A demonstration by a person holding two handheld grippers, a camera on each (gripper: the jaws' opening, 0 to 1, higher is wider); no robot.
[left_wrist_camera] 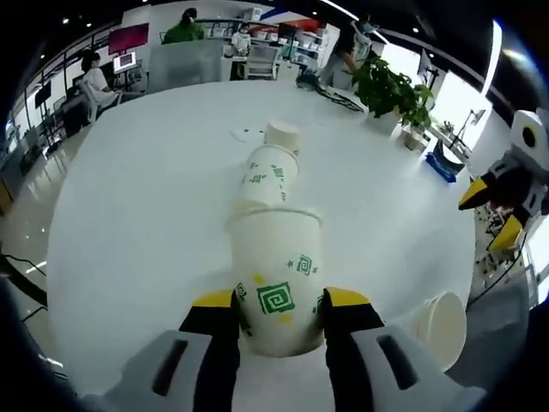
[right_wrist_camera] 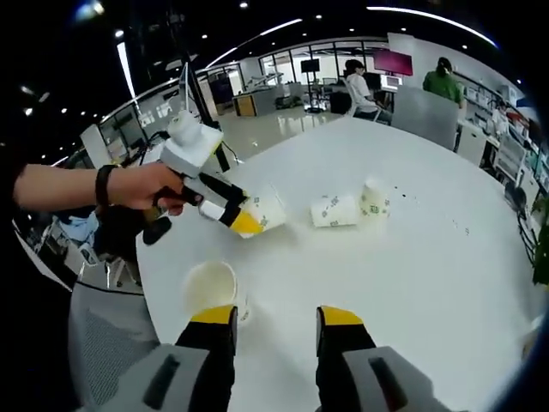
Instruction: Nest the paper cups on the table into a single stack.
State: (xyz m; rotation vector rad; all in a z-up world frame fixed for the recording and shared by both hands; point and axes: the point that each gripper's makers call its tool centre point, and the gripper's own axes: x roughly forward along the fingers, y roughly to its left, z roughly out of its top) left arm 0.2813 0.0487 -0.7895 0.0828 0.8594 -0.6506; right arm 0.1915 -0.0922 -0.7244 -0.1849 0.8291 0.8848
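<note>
Altogether four paper cups (right_wrist_camera: 334,209); two grippers (right_wrist_camera: 276,319).

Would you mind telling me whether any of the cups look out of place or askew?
Yes. One cup lies tipped on its side mid-table beside an upside-down cup. Another cup sits by the table edge, apart from them. The left claw grips a fourth cup. None are nested yet.

My two fisheye views are bright and evenly lit from ceiling strip lights (right_wrist_camera: 429,17) overhead. Ahead of my tools, the white table (left_wrist_camera: 137,197) is nearly washed out, with soft, faint shadows. Windows (left_wrist_camera: 455,94) glare to my left tool's right. Edges bend strongly; far desks are soft, and close jaws look slightly blurred.
</note>
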